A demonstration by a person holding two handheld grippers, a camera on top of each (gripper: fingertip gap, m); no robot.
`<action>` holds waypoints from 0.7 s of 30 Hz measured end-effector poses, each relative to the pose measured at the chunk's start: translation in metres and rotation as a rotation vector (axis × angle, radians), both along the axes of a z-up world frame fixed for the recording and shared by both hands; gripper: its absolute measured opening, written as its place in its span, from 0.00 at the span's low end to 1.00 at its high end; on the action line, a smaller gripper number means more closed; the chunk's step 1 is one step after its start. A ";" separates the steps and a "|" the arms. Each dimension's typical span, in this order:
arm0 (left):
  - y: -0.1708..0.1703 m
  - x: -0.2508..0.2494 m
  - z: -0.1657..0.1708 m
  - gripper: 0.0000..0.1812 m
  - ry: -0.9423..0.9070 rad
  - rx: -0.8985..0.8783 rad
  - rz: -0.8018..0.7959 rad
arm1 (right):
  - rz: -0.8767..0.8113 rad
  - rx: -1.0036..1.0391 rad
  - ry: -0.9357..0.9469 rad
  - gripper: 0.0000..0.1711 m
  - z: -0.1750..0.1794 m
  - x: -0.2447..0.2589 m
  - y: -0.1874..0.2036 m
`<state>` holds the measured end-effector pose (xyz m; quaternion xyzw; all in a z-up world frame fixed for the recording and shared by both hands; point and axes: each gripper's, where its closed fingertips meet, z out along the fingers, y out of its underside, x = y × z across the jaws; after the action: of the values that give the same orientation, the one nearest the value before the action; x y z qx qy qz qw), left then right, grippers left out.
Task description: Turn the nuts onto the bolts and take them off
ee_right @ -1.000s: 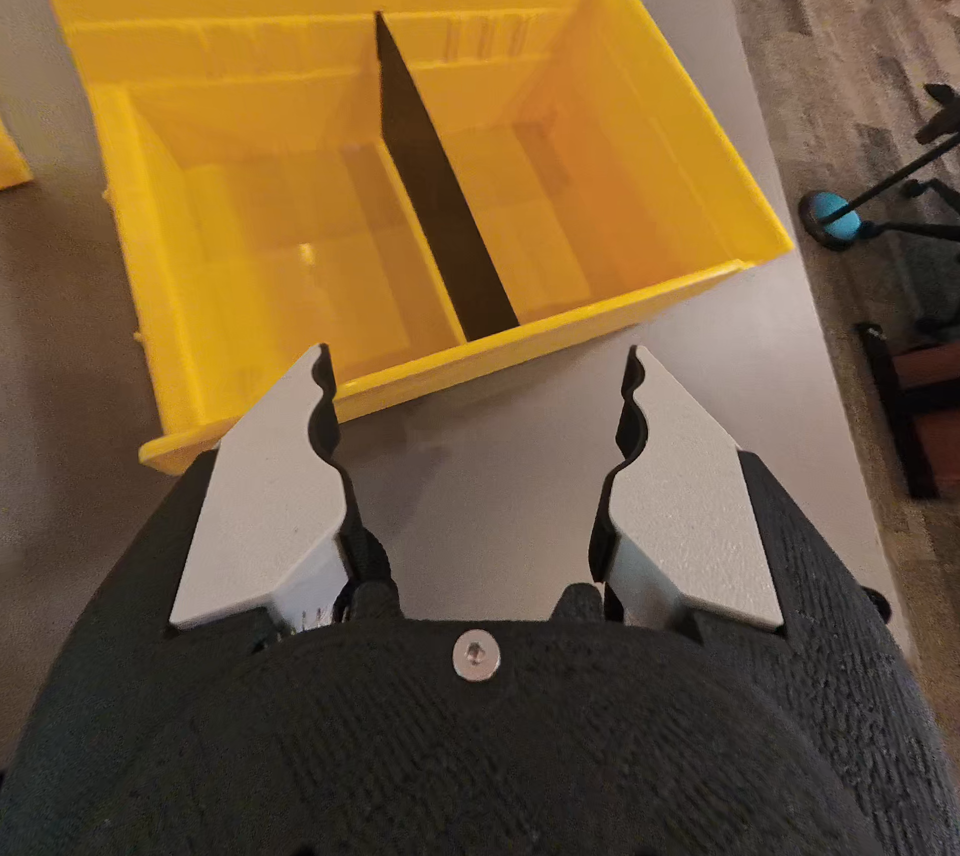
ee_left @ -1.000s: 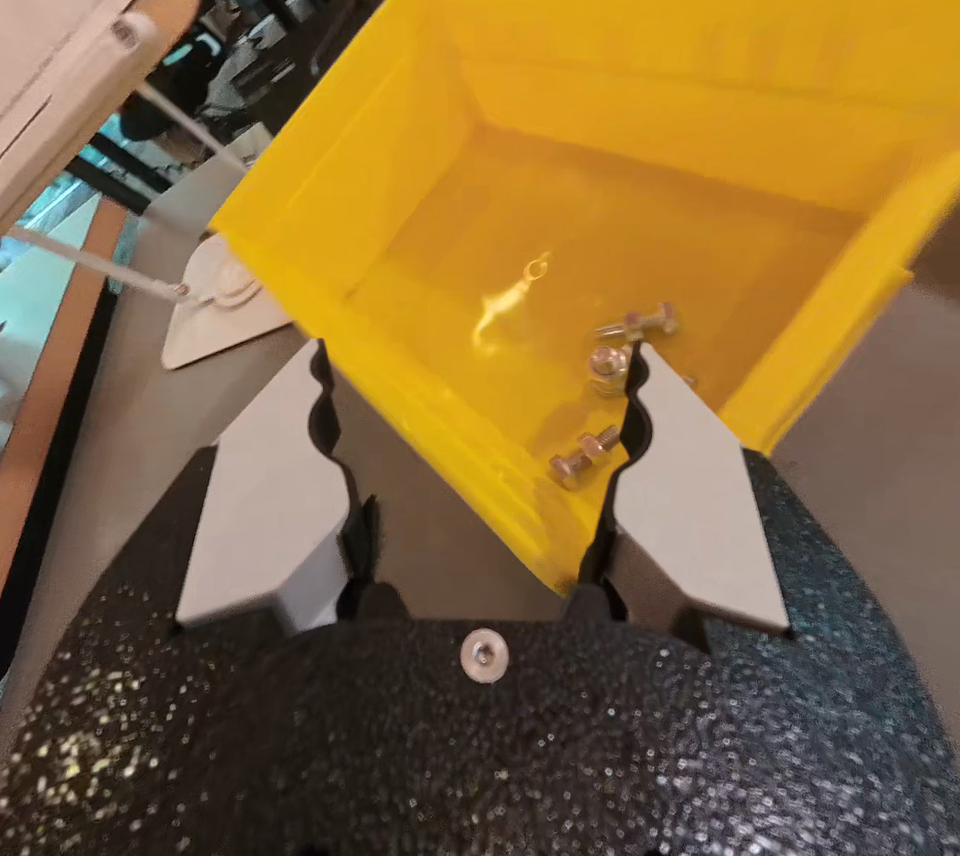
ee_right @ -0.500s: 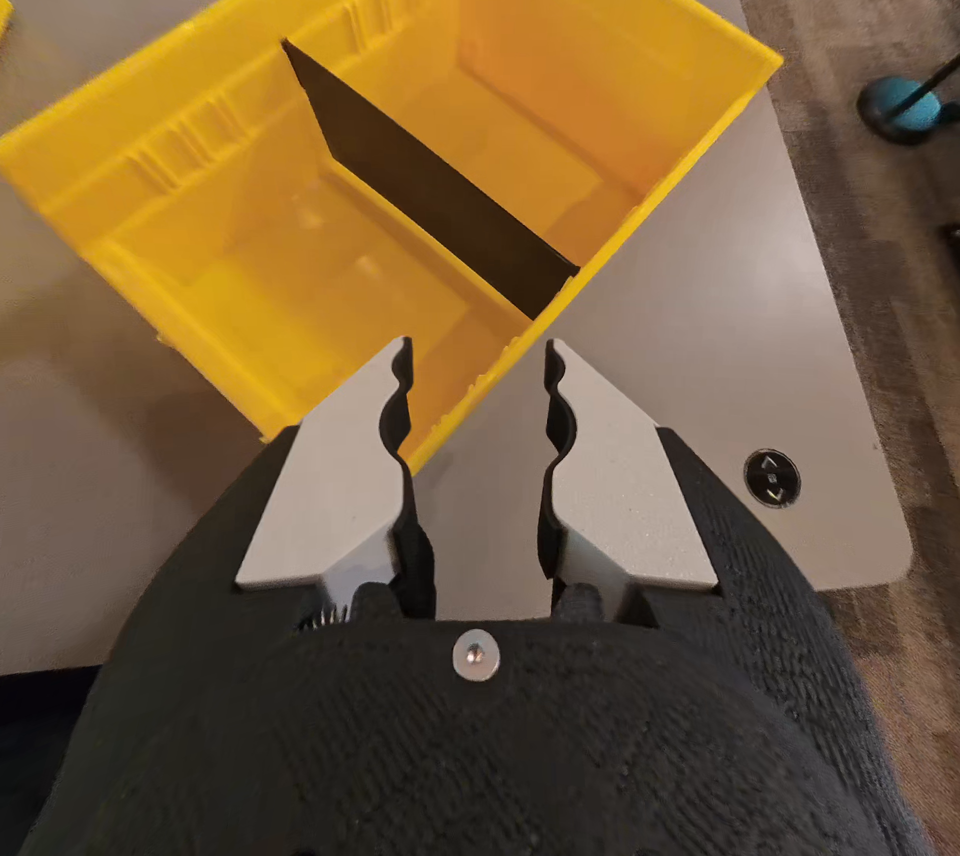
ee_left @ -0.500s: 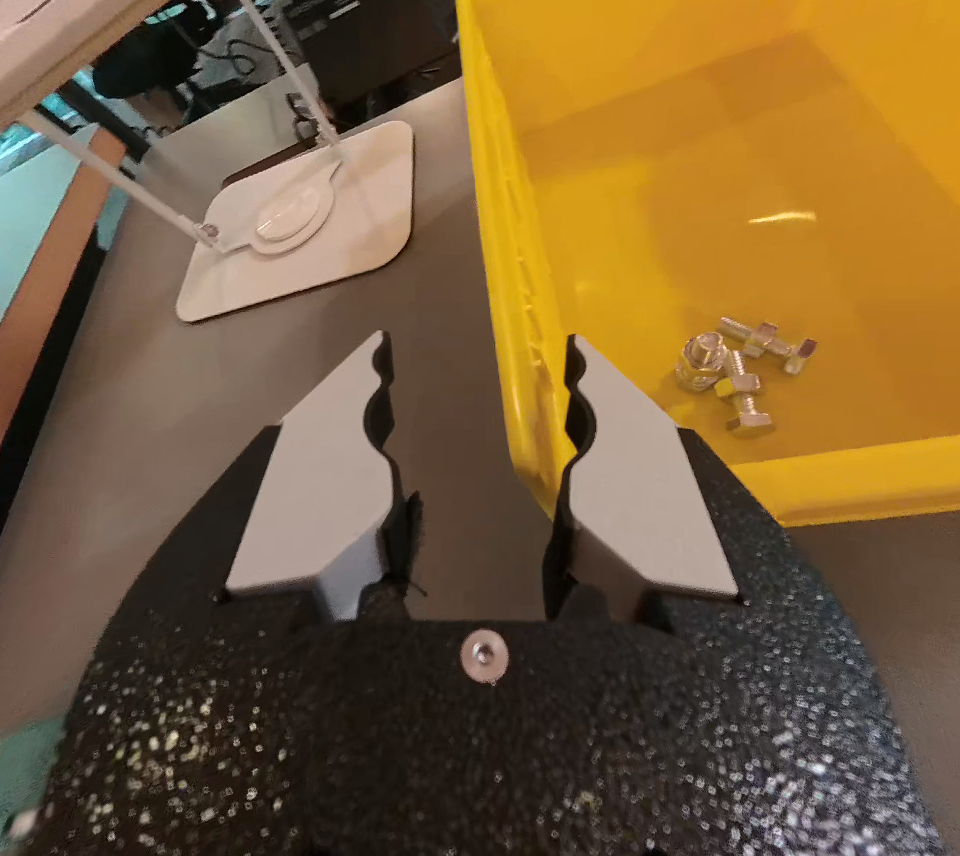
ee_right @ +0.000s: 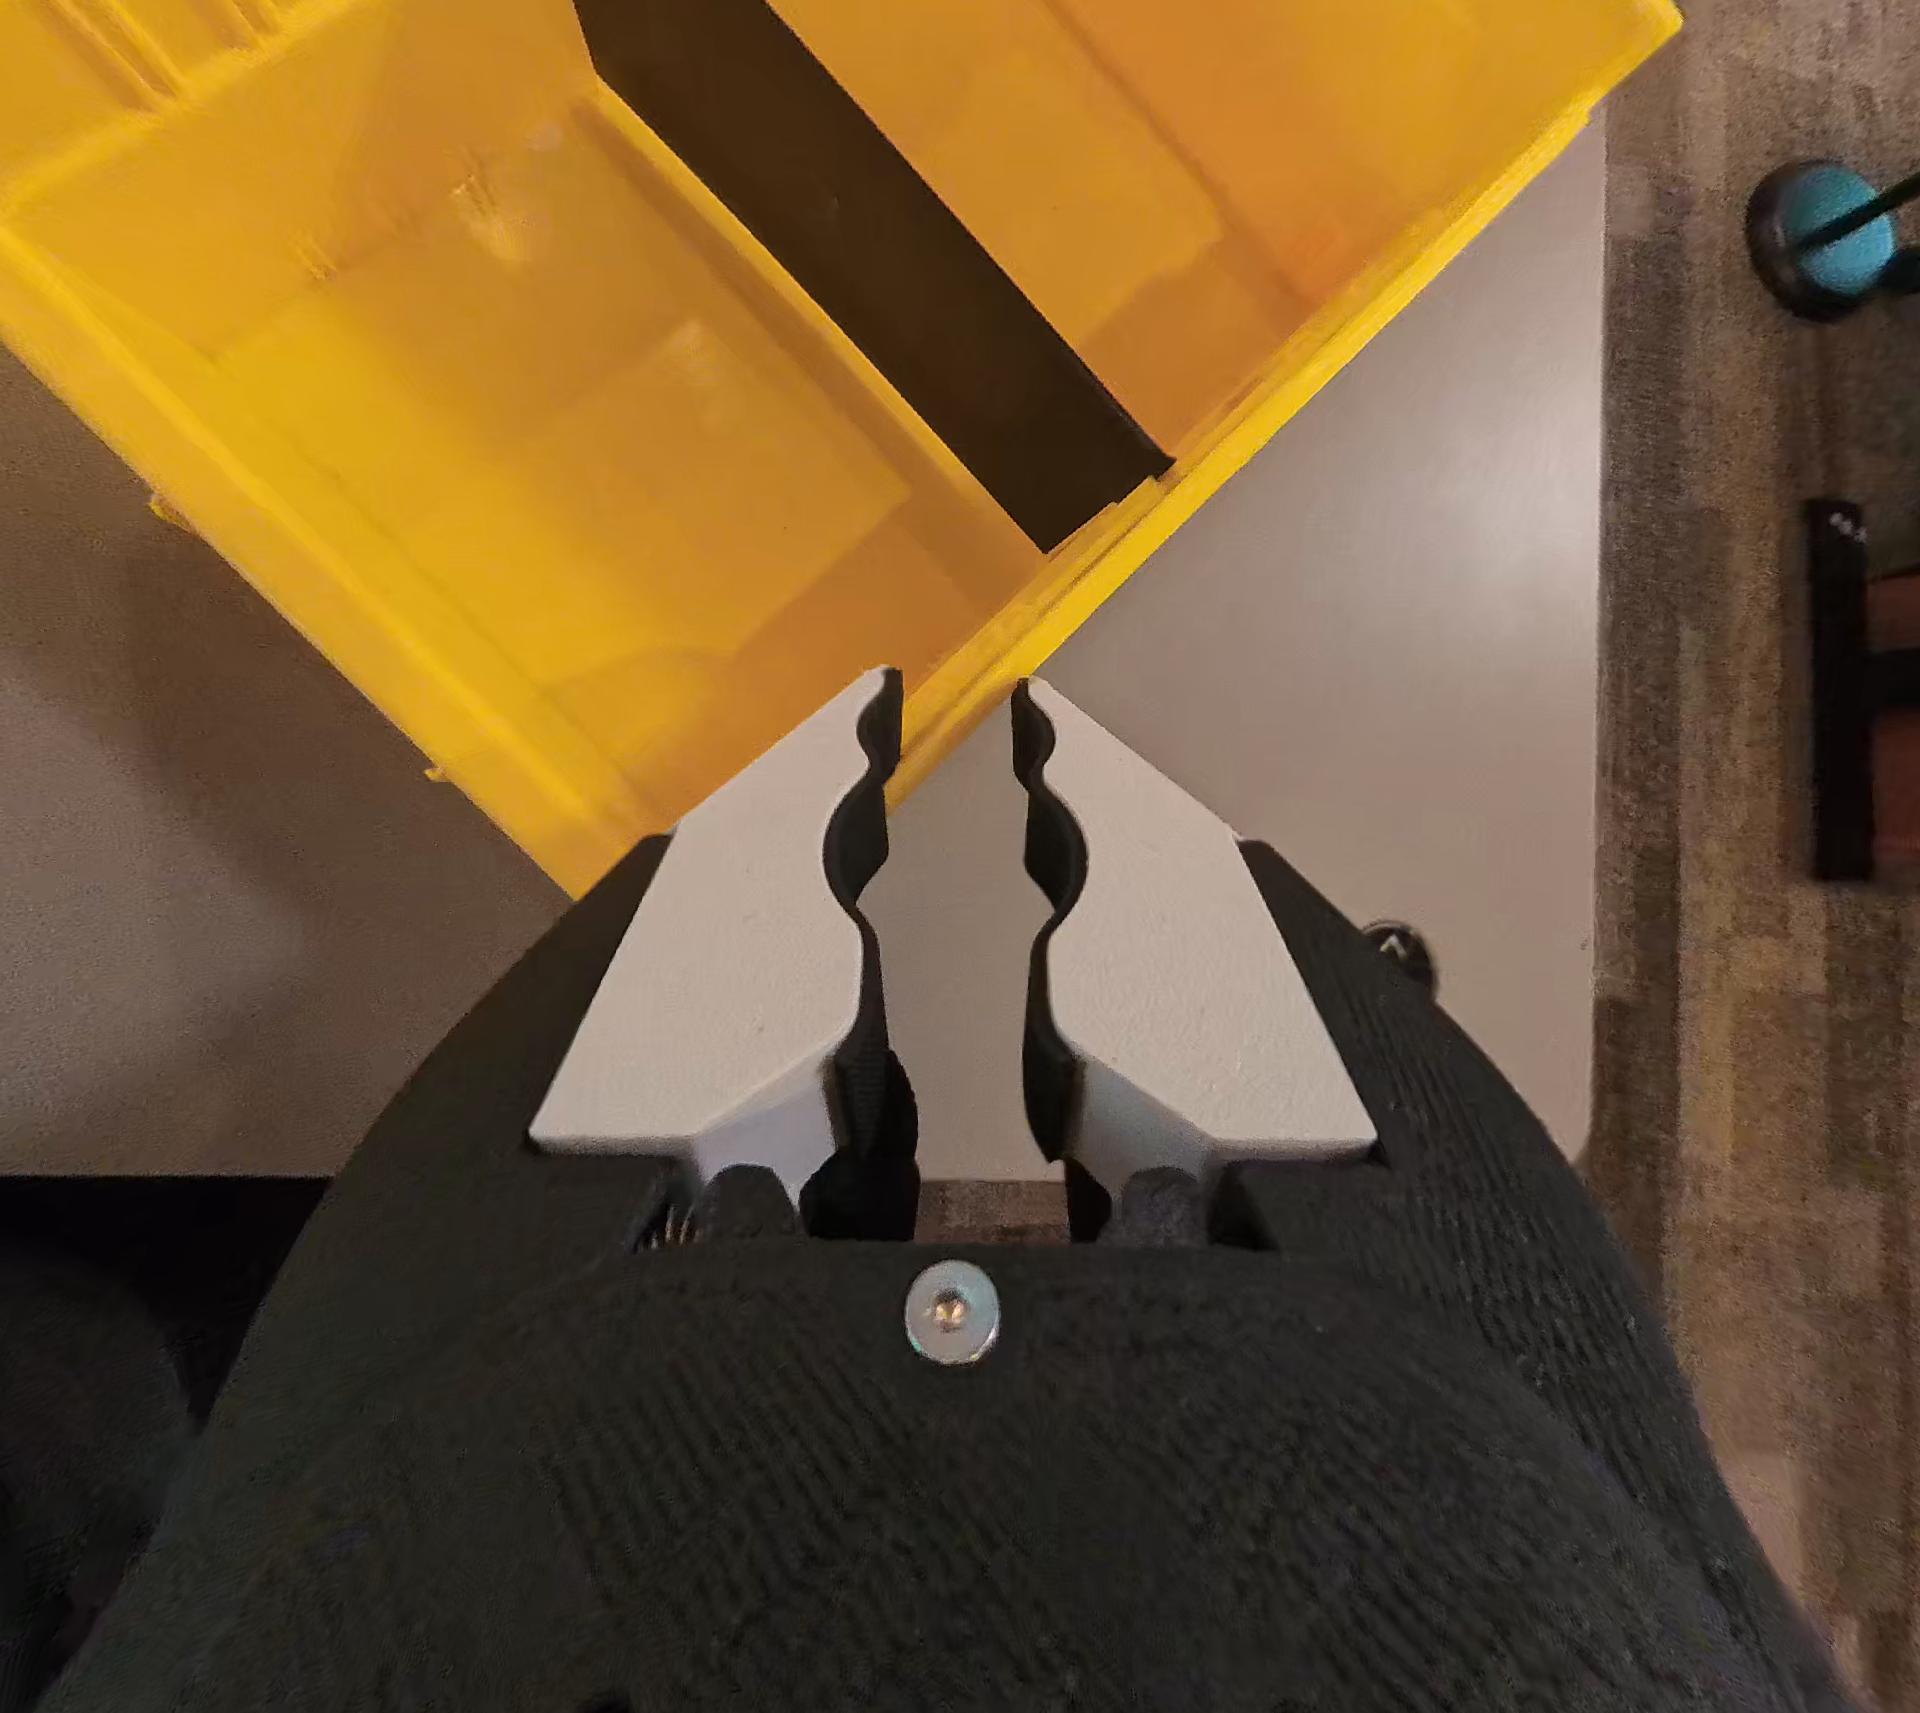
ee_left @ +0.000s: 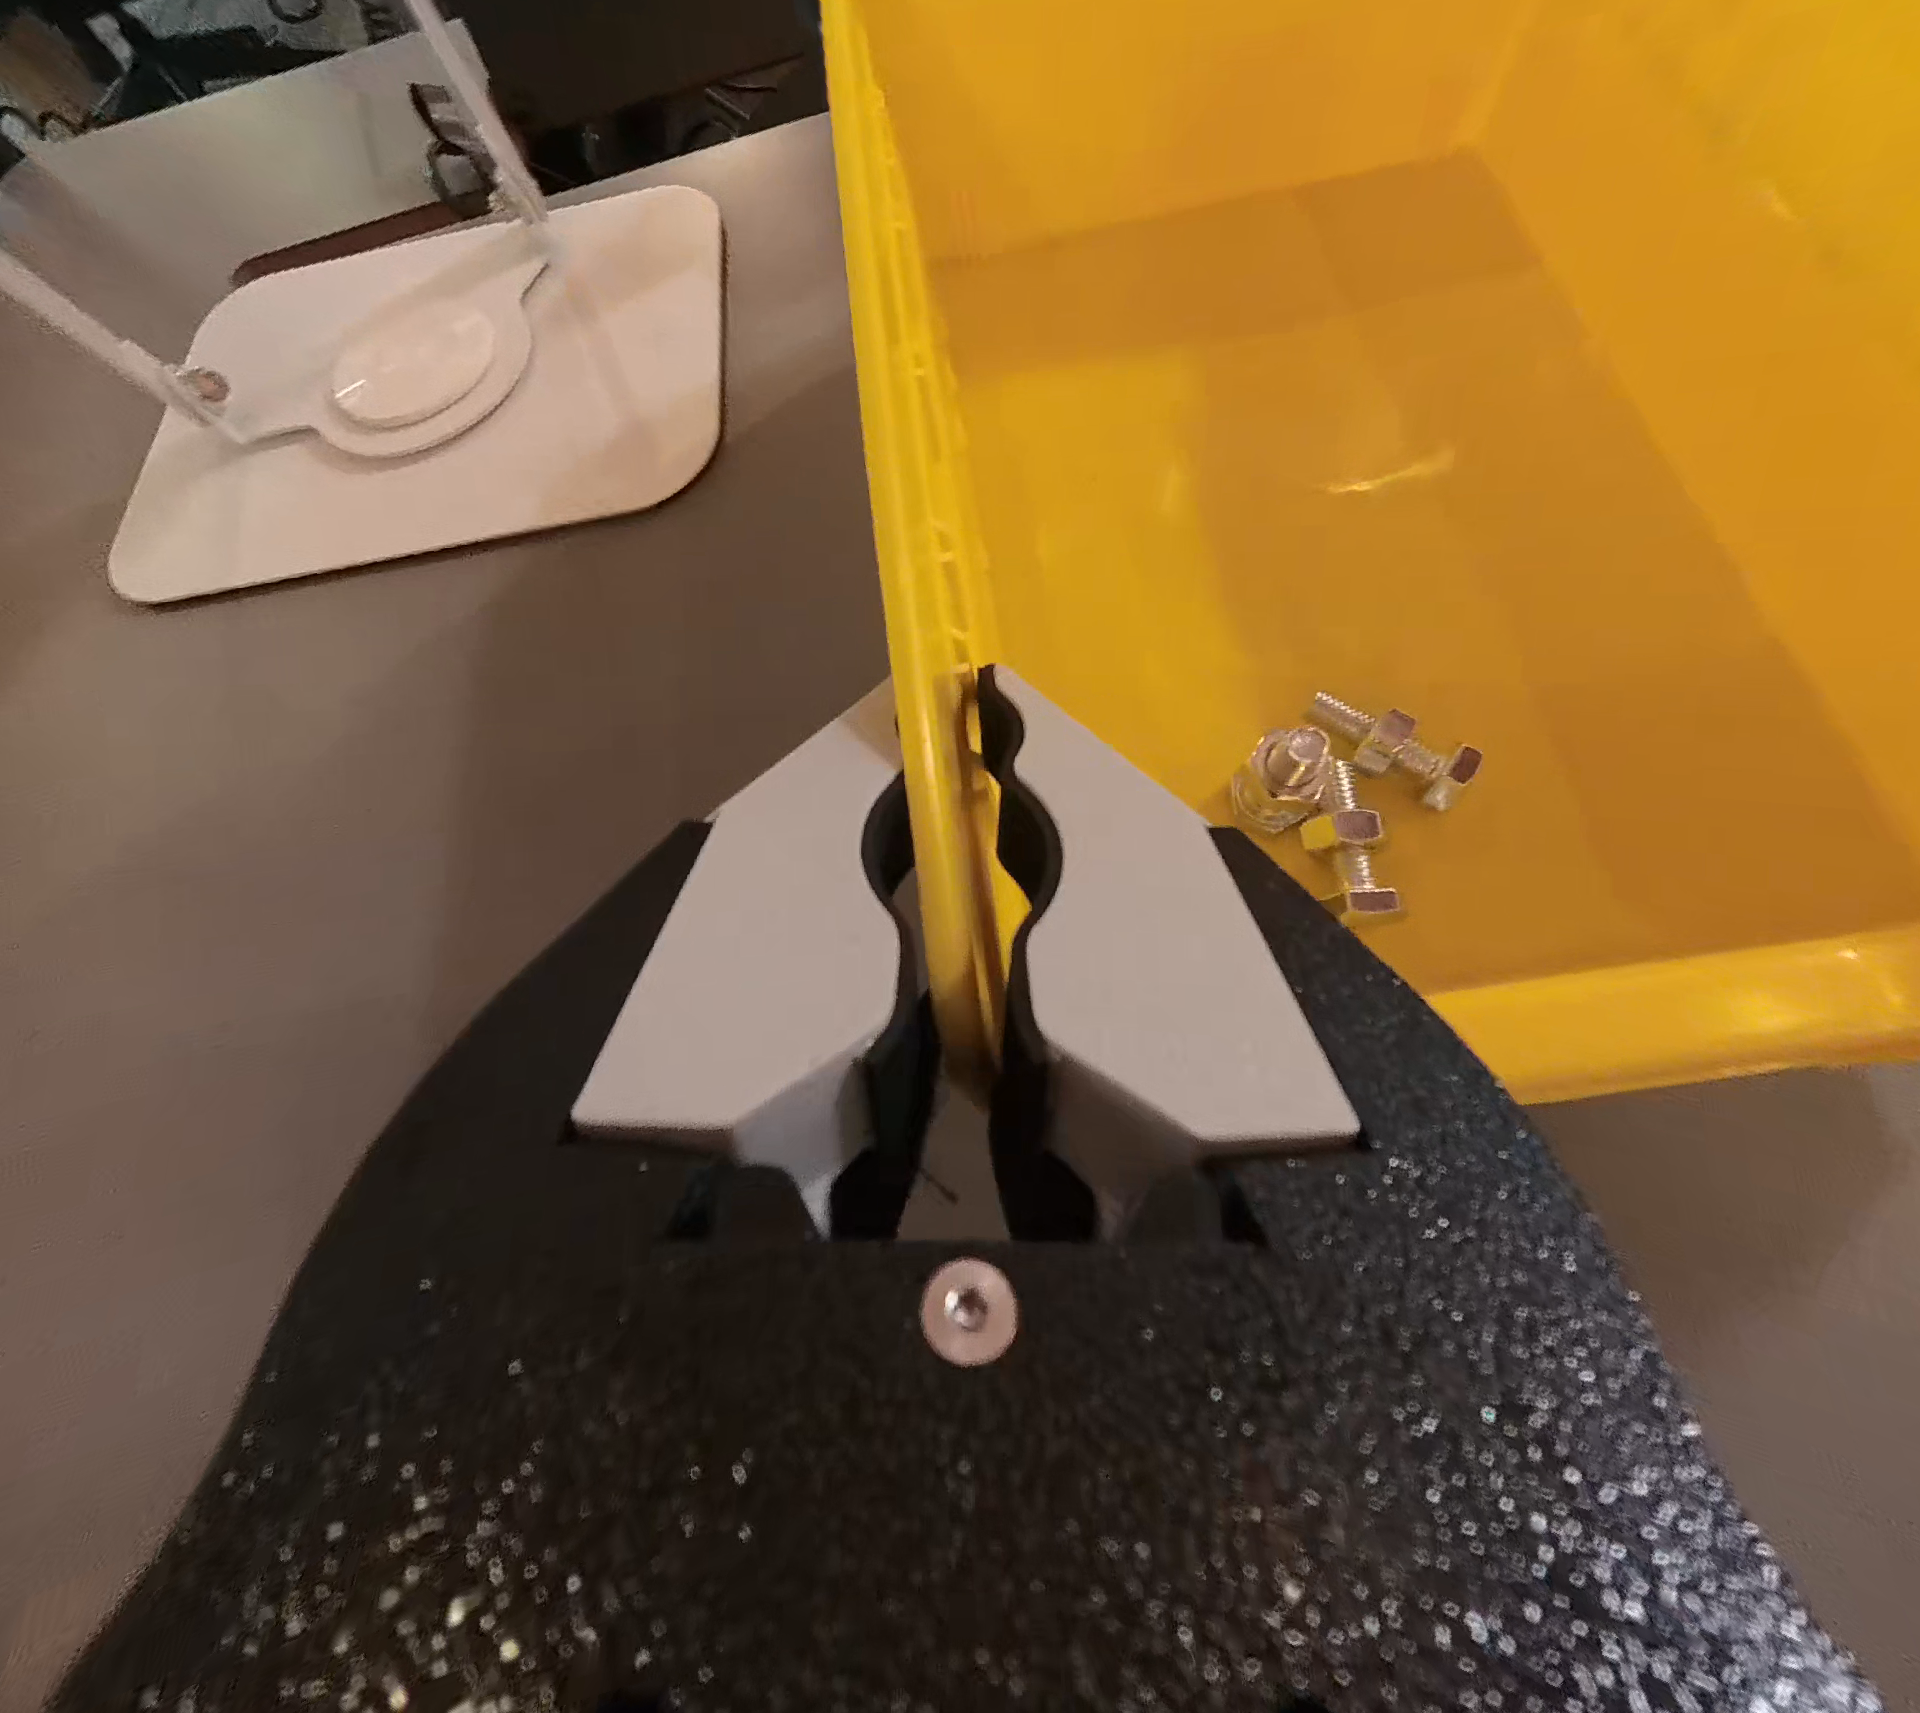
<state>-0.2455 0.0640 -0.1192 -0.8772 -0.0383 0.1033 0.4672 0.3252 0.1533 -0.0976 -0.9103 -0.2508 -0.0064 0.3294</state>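
Warm indoor light from above makes a small glare on the yellow bin (ee_left: 1382,479) floor. Picture edges are stretched and slightly blurred; the tabletop (ee_right: 156,780) carries soft shadows.

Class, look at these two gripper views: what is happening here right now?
A person works two handheld grippers at a table. The left gripper has clamped the side wall of a yellow bin holding a small pile of nuts and bolts. The right gripper, jaws narrowly apart, sits at the front rim of a divided yellow bin, both compartments empty. No nut or bolt is held yet.
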 end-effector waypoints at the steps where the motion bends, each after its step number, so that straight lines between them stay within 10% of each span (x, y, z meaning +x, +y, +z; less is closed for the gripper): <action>1: -0.005 -0.003 0.000 0.03 -0.007 0.006 0.012 | 0.028 -0.005 0.000 0.12 0.000 0.002 0.004; 21: -0.126 -0.092 0.003 0.01 -0.075 0.070 0.220 | 0.535 -0.004 -0.006 0.12 -0.003 0.021 0.071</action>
<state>-0.3374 -0.0622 -0.1160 -0.8541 -0.1553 0.1194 0.4818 0.3466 0.2248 -0.1004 -0.8123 -0.4833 0.0786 0.3169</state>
